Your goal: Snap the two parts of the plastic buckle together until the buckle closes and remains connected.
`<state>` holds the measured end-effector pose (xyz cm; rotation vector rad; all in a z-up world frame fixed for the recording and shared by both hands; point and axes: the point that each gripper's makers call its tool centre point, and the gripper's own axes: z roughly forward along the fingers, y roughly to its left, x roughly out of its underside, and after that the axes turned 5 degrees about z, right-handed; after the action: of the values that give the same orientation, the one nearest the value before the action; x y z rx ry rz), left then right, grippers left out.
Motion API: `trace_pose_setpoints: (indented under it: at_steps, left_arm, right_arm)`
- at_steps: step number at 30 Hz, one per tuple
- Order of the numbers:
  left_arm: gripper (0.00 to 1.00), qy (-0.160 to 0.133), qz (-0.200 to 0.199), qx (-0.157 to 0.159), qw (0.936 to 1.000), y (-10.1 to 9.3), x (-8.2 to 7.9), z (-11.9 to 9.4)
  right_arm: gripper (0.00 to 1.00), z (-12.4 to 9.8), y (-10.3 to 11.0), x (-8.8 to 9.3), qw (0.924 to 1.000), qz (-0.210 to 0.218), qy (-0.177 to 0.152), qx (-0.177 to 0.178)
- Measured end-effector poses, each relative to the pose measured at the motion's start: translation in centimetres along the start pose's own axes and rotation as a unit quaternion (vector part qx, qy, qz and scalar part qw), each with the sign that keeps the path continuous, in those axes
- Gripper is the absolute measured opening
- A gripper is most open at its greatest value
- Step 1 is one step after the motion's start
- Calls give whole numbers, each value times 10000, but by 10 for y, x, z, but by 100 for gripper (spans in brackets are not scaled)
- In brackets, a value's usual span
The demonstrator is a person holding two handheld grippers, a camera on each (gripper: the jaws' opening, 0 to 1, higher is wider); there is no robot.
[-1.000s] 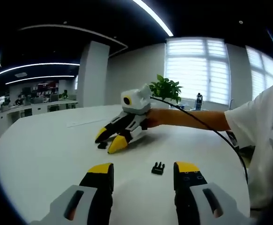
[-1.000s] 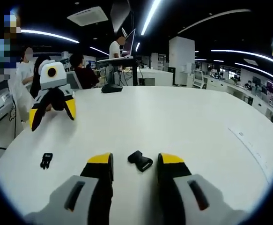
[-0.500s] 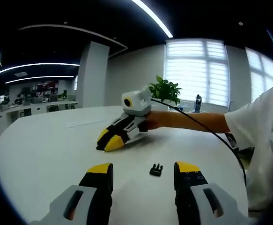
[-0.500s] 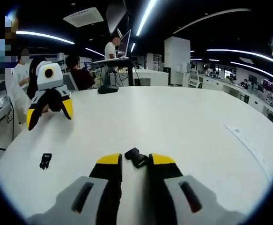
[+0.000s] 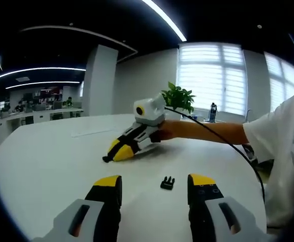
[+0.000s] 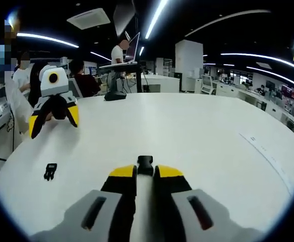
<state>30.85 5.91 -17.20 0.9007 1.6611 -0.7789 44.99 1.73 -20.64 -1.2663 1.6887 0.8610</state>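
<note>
A: Right gripper (image 6: 145,173) low in the right gripper view, jaws pinched on the socket half of the buckle (image 6: 145,165), whose dark end pokes out just past the yellow tips, long axis running straight ahead along the jaws.

B: And the left gripper (image 5: 154,182)? Jaws wide apart at the bottom of the left gripper view, clamped on nothing.

A: Right between those tips, a touch further out, sits the pronged half (image 5: 167,182) on the white surface (image 5: 51,161). Its 3 prongs look aimed away, up the frame, though it's small.

B: So the left gripper is clearly the nearer one; that piece lies dead ahead of it, and well apart from the right gripper, which shows left of centre here.

A: In the right gripper view the same pronged half is at lower left, with the left gripper above it at upper left.

B: My read: 1 half secured, 1 to collect, nothing mated yet.
</note>
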Motion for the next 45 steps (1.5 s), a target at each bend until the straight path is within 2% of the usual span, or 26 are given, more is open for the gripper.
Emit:
trace_pose_setpoints:
  at_steps: [12,18,38,45]
  left_arm:
    - [52,32,-45,5,10000,1,2,1]
    - [52,87,-71,88,9999,-1,4,3]
    - [52,113,-183,56,9998,3,6,4]
    - [52,0,-342,234,9991,-2,3,5]
  right_arm:
    - [11,-1,-3,-1,9999,143,-45,-5]
    - [11,-8,0,-4,9997,187,-141,-9]
    - [11,-36,-1,2,9981,347,-371,352]
    - [11,-46,-1,4,9968,417,-395,552]
